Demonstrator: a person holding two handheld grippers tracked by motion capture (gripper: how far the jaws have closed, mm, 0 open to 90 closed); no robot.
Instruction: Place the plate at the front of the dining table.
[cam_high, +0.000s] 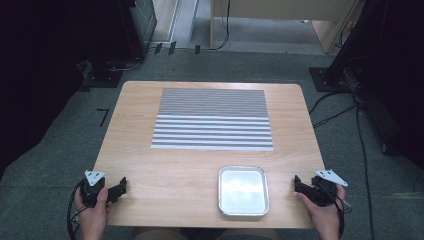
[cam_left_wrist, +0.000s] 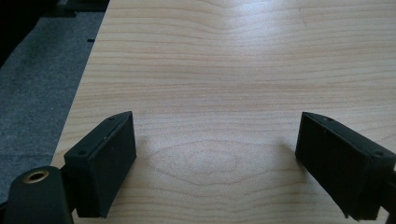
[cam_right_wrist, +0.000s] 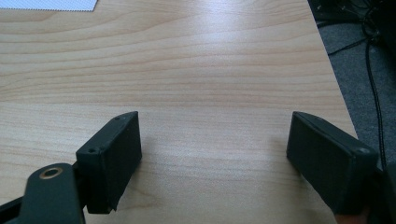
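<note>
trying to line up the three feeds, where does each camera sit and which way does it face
High view: above the person's side, looking forward and down on the wooden table, striped mat and metal tray; both hands show, with the left hand-held gripper and right hand-held gripper.
Left gripper view: rides the left hand-held gripper, looking along open jaws over bare wood near a table edge.
Right gripper view: rides the right hand-held gripper, jaws open, a mat corner at top left.
Shared: the table in all three views.

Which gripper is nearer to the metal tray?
Right. The right gripper sits just off the metal tray's right edge; the left gripper is much farther, at the table's left edge.
</note>
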